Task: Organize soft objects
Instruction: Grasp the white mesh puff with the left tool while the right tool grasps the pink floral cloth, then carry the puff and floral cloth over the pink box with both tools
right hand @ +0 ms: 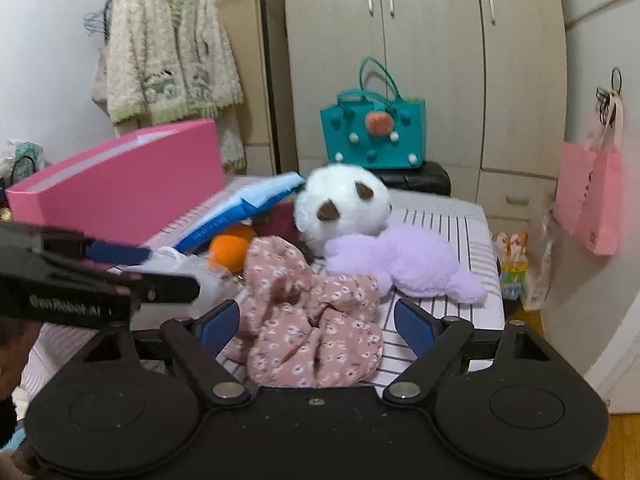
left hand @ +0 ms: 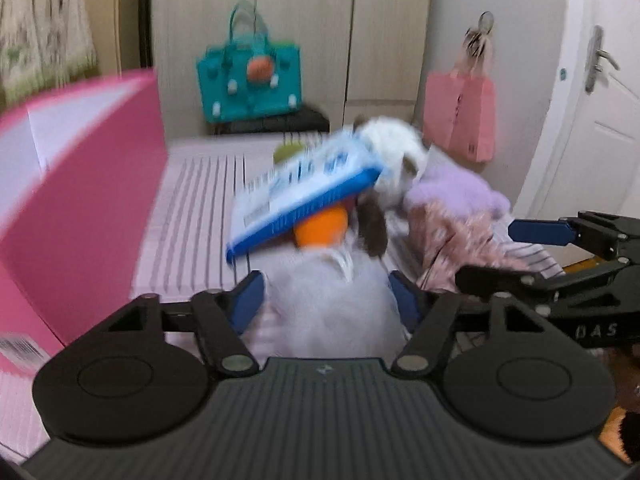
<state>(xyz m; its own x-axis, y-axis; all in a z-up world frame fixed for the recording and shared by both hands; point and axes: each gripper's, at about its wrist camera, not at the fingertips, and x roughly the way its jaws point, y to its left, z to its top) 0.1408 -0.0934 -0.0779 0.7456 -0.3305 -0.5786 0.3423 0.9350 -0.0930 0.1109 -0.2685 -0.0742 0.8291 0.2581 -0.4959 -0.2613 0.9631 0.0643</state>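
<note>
In the left wrist view my left gripper (left hand: 327,300) has its blue pads against both sides of a white gauzy bundle (left hand: 332,300) on the striped bed. Just beyond it lie an orange plush (left hand: 320,228) and a tilted blue-and-white pack (left hand: 304,188). My right gripper (right hand: 318,326) stands open around a pink floral cloth (right hand: 312,332). Its left finger touches the cloth, while bare sheet shows beside its right finger. Behind the cloth rest a purple plush (right hand: 404,260) and a white plush with brown ears (right hand: 344,204).
An open pink box (right hand: 120,184) stands on the bed's left side. A teal handbag (right hand: 376,136) sits on a black stool by the wardrobe. A pink paper bag (right hand: 592,204) hangs on the right wall and a fluffy cardigan (right hand: 168,52) at the left. The striped sheet (right hand: 440,224) is bare at the right.
</note>
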